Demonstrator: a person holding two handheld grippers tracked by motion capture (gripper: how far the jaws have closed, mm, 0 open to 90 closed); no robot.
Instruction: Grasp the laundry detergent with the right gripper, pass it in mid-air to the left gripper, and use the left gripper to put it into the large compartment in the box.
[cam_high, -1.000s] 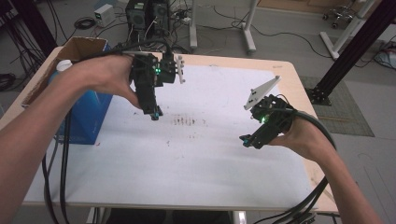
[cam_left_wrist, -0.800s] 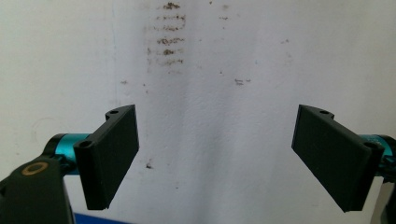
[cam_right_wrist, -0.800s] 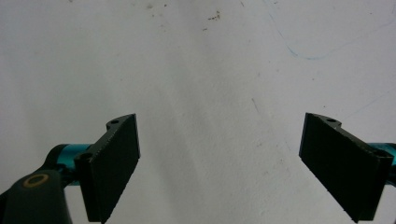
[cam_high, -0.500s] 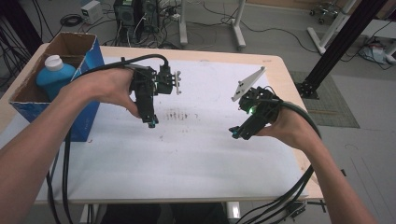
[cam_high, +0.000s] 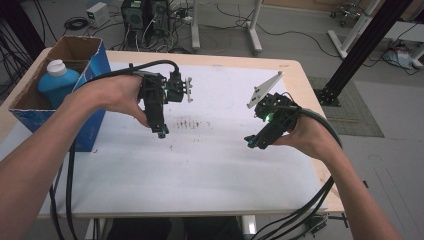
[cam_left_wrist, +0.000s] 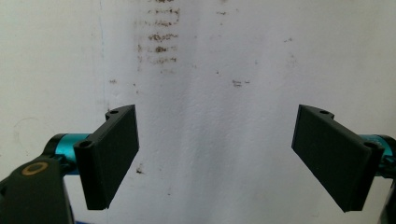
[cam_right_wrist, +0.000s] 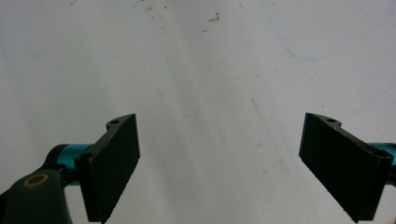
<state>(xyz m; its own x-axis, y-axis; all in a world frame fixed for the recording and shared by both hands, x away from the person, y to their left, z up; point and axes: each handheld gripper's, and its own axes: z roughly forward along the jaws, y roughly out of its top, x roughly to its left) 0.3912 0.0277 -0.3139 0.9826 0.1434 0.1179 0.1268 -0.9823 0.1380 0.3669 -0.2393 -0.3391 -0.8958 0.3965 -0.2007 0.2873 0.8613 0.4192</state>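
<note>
1. Two grippers hang above the white table (cam_high: 210, 165), each in one of the person's hands; neither holds anything.
2. Left gripper (cam_high: 161, 131): points steeply down over the smudged patch (cam_high: 187, 123) at mid-table. Its own view shows both jaws spread wide, bare table and the dark smudges (cam_left_wrist: 159, 42) between them.
3. Right gripper (cam_high: 252, 142): tilted down and toward the table's middle, near the right edge. Its jaws are likewise wide apart, framing plain white surface with faint blue pen lines (cam_right_wrist: 303, 56).
4. Bottle (cam_high: 56, 82): blue with a white cap, upright inside the cardboard box (cam_high: 97, 60) at the table's far-left corner. It is the nearest loose object, to the left of the left gripper and well apart from the right one.
5. Change over the last second: the two grippers kept roughly their pose and spacing over the table, while the box and bottle came further into the frame at upper left. The shift looks more like a change of framing than hand travel.
6. Meaning for the work: judged from the open, empty jaws, no grasp has begun. The likely first step is for the left gripper to reach toward the box for the bottle.
</note>
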